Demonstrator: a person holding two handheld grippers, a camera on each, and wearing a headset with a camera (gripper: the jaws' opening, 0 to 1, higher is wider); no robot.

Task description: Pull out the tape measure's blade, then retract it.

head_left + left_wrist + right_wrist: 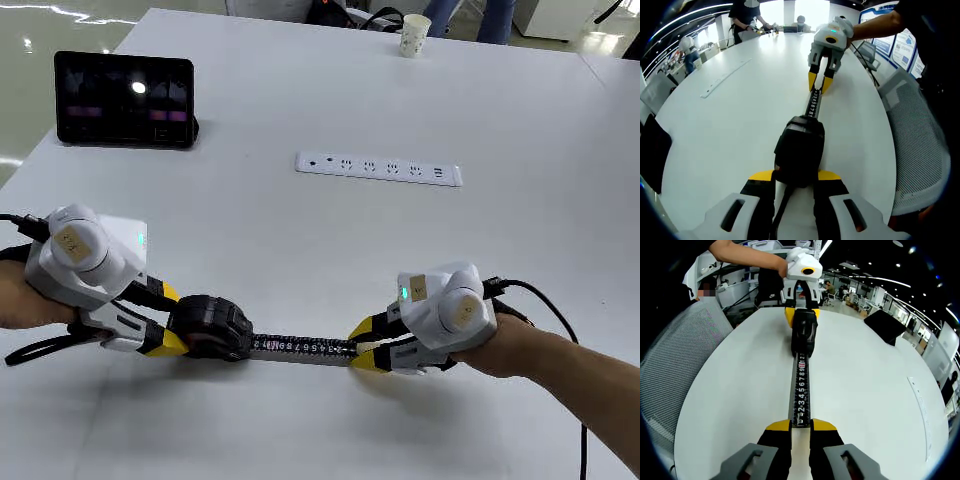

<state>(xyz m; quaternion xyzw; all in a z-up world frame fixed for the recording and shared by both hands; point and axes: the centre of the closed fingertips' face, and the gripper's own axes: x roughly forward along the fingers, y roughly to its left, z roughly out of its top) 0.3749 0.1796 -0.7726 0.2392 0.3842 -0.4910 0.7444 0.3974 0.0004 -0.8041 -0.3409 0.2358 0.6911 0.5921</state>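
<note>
The left gripper point(170, 318) clamps the rear of the black tape measure case point(208, 327), hiding that end. The right gripper point(363, 345) is pinched shut on the blade point(300, 347) tip, so its hook cannot be seen. The dark blade, with white numerals, stretches straight from the case to the right gripper. It runs along the near edge of the white desk point(300, 230).
</note>
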